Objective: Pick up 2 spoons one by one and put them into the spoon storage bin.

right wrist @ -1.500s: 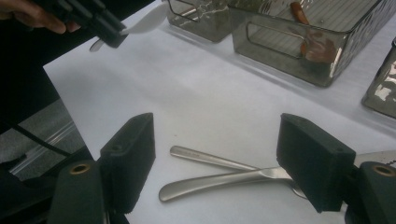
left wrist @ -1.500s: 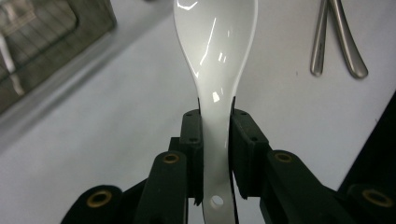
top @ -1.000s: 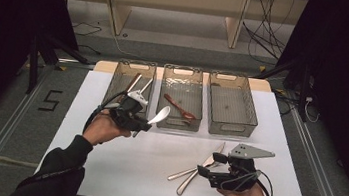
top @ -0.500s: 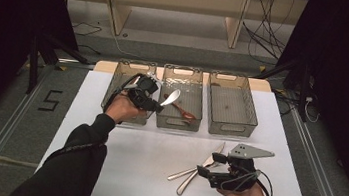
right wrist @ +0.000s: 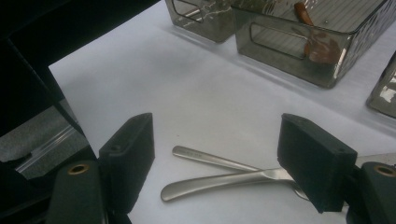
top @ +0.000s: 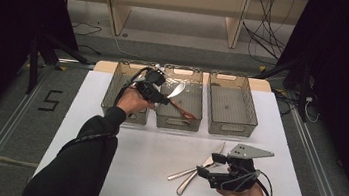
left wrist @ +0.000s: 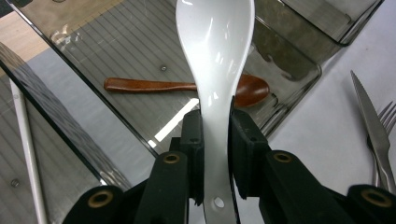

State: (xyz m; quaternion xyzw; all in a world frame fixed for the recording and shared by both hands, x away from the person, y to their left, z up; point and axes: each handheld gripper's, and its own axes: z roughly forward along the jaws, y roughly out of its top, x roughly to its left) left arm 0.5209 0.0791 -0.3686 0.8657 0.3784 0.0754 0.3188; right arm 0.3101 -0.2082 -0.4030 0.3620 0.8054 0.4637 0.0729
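Left gripper view looks along the left tool [left wrist: 215, 126], whose jaws are clenched on the handle of a white spoon [left wrist: 215, 56]; its bowl juts ahead, over the middle bin [left wrist: 116, 46], where a wooden spoon [left wrist: 187, 87] lies just beyond the tips. High view has the right tool [top: 214, 169] with jaws spread, empty, over what look like a steel knife and fork [top: 188, 176] on the bench [top: 146, 145].

wooden spoon [top: 181, 110] in middle bin [top: 178, 122], knife [top: 209, 159] and fork [top: 186, 180] on table [top: 144, 165]
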